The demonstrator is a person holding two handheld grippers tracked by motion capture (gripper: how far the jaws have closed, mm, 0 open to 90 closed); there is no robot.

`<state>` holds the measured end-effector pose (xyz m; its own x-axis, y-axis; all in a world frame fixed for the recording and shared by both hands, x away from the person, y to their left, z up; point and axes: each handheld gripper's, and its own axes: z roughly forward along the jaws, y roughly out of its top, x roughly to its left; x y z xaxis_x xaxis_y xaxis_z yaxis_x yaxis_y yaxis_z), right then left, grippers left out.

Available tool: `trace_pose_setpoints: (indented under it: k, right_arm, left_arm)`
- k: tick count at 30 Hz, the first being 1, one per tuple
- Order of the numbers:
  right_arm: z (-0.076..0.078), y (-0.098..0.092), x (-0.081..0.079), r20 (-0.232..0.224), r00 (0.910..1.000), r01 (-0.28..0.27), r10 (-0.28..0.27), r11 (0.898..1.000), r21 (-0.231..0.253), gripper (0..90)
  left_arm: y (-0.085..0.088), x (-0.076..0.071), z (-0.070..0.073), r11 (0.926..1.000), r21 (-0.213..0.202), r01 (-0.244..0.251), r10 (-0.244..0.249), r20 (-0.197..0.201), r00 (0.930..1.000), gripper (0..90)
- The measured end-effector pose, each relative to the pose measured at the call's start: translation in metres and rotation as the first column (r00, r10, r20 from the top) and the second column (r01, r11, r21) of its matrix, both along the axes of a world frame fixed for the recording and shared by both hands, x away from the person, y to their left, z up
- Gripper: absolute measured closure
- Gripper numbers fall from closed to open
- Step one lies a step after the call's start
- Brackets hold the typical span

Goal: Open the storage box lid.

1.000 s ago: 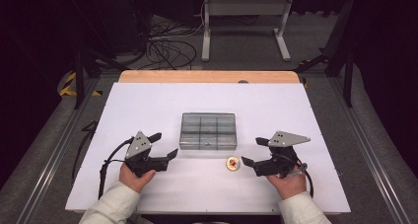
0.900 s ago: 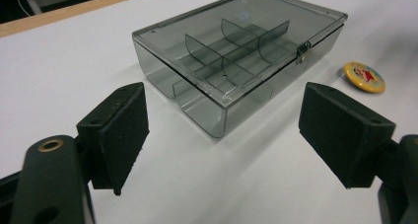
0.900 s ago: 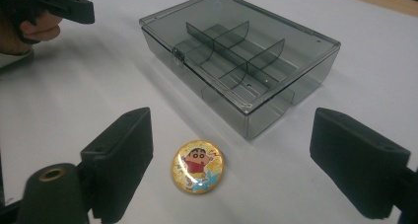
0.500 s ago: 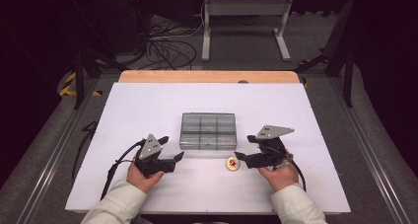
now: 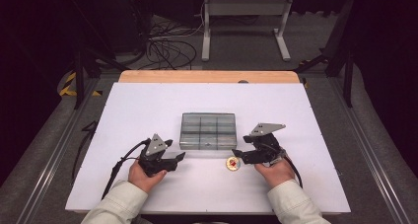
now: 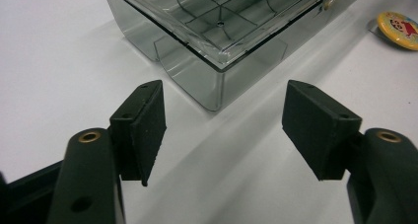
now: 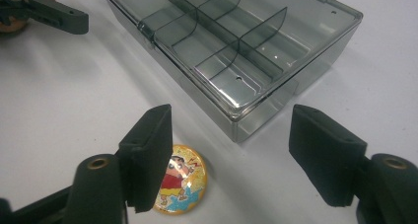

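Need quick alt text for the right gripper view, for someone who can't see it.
The right hand-held gripper has open jaws that have just been closing, with nothing between them. A round cartoon badge lies beside its left jaw, and a closed clear box with dividers sits just beyond on the white table.

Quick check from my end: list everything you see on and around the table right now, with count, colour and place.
compartment box: one, clear smoky grey, lid shut, middle of the table
round badge: one, yellow with a cartoon figure, flat on the table just in front of the box's right corner
table: one, white top with a wooden strip along the far edge
metal stand: one, grey, on the floor behind the table
cables: a black tangle, floor beyond the table's far left
left hand-held gripper: one, black, jaws open and just closing, nothing between them, near the box's left corner
right hand-held gripper: one, black, jaws open and just closing, above the badge
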<state>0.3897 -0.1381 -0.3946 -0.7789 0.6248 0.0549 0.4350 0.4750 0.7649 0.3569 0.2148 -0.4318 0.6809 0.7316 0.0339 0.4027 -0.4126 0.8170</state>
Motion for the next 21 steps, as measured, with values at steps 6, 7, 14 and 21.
trace_pose_setpoints:
  k: [6, 7, 14, 21]
  right_arm:
    - [-0.0016, 0.0026, 0.0039, -0.021, 0.9998, -0.001, 0.001, 1.0, -0.008, 40.9]
    - [-0.0019, 0.0031, 0.0045, -0.022, 0.9998, -0.001, 0.001, 1.0, -0.013, 41.9]
    - [-0.0045, 0.0068, 0.008, -0.029, 0.9995, 0.007, -0.008, 0.999, -0.042, 50.2]
    - [-0.0062, 0.0099, 0.0092, -0.022, 0.9997, 0.008, -0.009, 0.998, -0.059, 57.5]
  left_arm:
    - [-0.0029, 0.0004, -0.0029, 0.9995, 0.016, -0.027, 0.026, 0.008, 0.9996, 42.5]
    - [-0.0033, 0.0003, -0.003, 0.9995, 0.016, -0.027, 0.027, 0.01, 0.9996, 43.0]
    - [-0.0043, 0.0009, -0.0043, 0.9993, 0.021, -0.031, 0.031, 0.018, 0.9994, 47.9]
    - [-0.0053, 0.0005, -0.0044, 0.9994, 0.012, -0.031, 0.031, 0.026, 0.9992, 52.8]
